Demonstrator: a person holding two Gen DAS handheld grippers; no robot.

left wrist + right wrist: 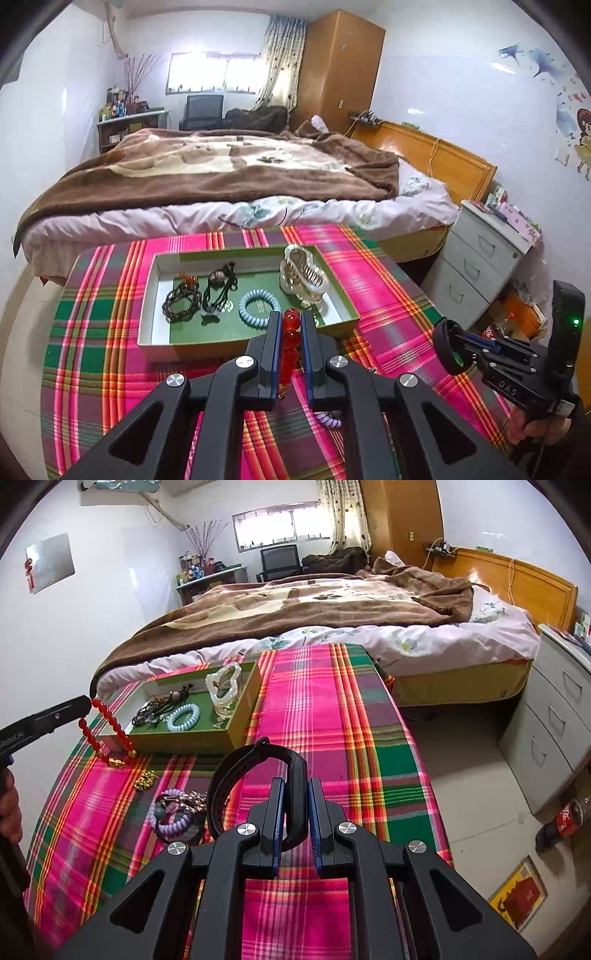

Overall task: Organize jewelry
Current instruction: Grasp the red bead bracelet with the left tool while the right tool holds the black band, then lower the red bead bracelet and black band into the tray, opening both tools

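Left tongs (289,325) nipped nearly shut on a red bead bracelet (290,341), gripped at the top of its loop so the strand hangs free below the jaws, likely so it drops tidily into the green tray (338,295) just ahead of the tips. Right tongs (295,797) likewise almost closed, clamped on a black band (255,775), its loop arching up and to the left of the jaws; probably next for the tray, which sits well ahead and left of them. Tray already holds a blue coil tie (258,308), dark bead strands (183,302) and a pale claw clip (304,277). Left view hides the bracelet's lower end behind the fingers; the right view shows the full loop dangling with a gold charm (114,763) just clear of the plaid cloth (314,709). Only the right view shows the unsorted pile just left of the right tongs: purple coil tie (173,823), gold beads (146,780).
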